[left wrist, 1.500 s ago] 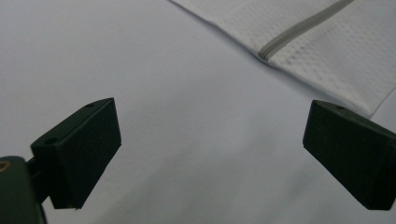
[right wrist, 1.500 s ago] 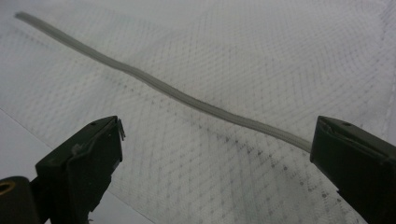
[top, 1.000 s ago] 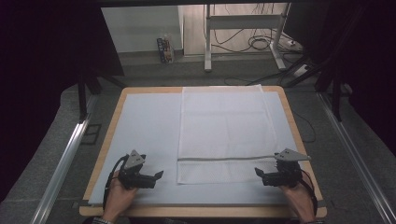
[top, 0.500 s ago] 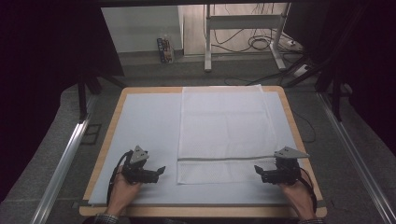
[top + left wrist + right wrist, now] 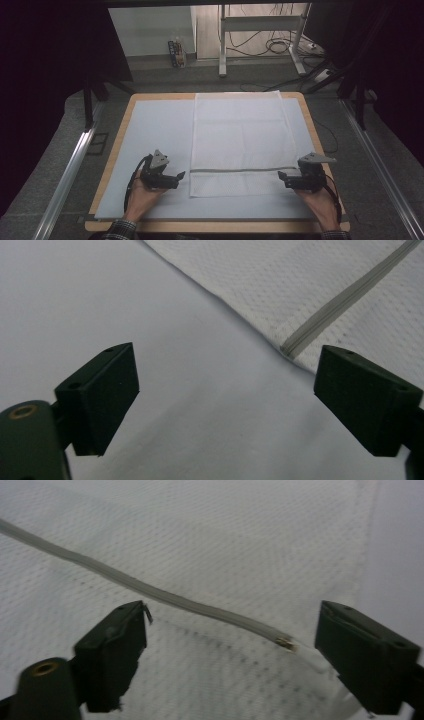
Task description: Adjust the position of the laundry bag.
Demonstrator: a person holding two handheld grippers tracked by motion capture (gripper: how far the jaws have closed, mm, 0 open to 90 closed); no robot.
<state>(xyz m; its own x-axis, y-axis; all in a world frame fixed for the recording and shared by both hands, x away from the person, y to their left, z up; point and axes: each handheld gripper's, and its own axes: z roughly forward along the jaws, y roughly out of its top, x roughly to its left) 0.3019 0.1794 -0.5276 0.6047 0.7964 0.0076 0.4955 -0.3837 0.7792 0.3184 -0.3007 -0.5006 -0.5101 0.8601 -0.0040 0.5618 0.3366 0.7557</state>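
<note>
On the table (image 5: 116, 150), a pale sheet covering the board, and on it a white mesh bag (image 5: 240, 135), flat, reaching from the far edge toward the near edge, a little right of the middle. Across the bag near its near end, a grey zipper (image 5: 235, 170), from the left hem to the right hem.

Left gripper (image 5: 180, 175) held in the left hand (image 5: 142, 192), low over the sheet, just beside the bag's left edge, pointing toward it. Jaws wide apart, just been closing a little, holding nothing. In the left gripper view, only bare sheet between the pads (image 5: 102, 395), with the bag's edge and the zipper's left end (image 5: 345, 295) ahead, close to the right pad but not between the two.

Right gripper (image 5: 281, 176) held in the right hand (image 5: 320, 202), at the bag's right side, pointing toward the zipper's right end. Jaws also wide apart, just been closing a little. In the right gripper view, mesh and the zipper's end (image 5: 285, 642) lying between the pads (image 5: 367, 652), yet not pressed by either one; whether the tips touch the cloth, not possible to tell.

Both grippers well apart from each other, one at each end of the zipper.
</note>
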